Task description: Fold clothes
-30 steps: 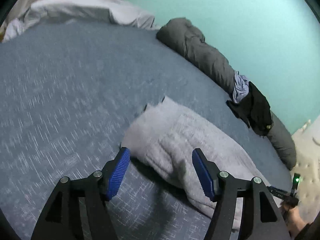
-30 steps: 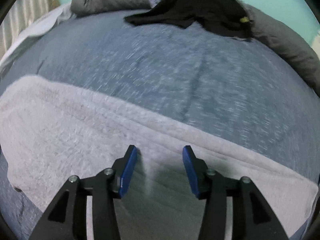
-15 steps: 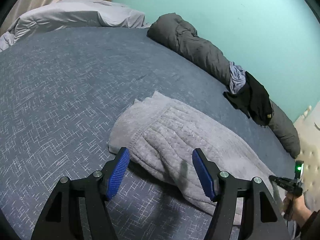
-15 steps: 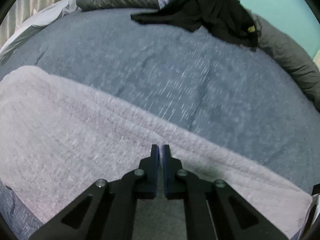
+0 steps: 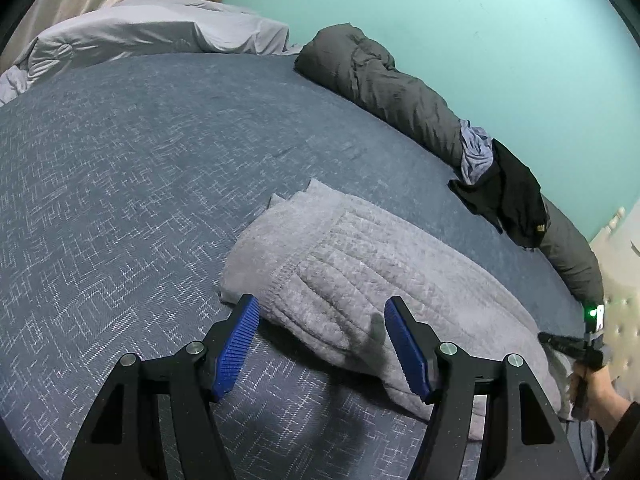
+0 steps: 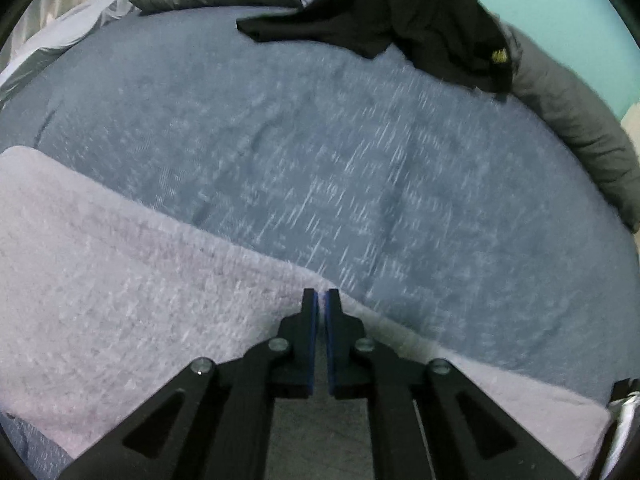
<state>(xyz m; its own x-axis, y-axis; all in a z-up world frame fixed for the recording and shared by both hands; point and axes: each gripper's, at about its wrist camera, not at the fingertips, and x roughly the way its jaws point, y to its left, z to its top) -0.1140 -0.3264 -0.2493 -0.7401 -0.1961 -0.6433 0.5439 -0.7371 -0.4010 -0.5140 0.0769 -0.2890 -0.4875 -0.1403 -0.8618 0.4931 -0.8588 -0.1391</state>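
A grey fleece garment (image 5: pixel 360 264) lies folded lengthwise on the blue bed (image 5: pixel 120 160). My left gripper (image 5: pixel 322 302) hangs open just above the garment's near end, one finger on each side of it, holding nothing. In the right wrist view the same garment (image 6: pixel 120 280) fills the lower left. My right gripper (image 6: pixel 321 292) is shut on its far edge, and the fabric rises to the fingertips. The left wrist view shows the right gripper (image 5: pixel 560 342) at the garment's other end, held by a person's hand (image 5: pixel 596 388).
A rolled dark grey duvet (image 5: pixel 380 84) lines the turquoise wall. A black garment (image 6: pixel 420 12) and a lilac cloth (image 5: pixel 474 154) lie on it. White bedding (image 5: pixel 140 36) is piled at the bed's far left end. A cream padded headboard (image 5: pixel 624 280) stands at the right.
My right gripper went from open to shut on the garment's edge and has drawn it up slightly. The left gripper stayed open and shifted a little over the near end.
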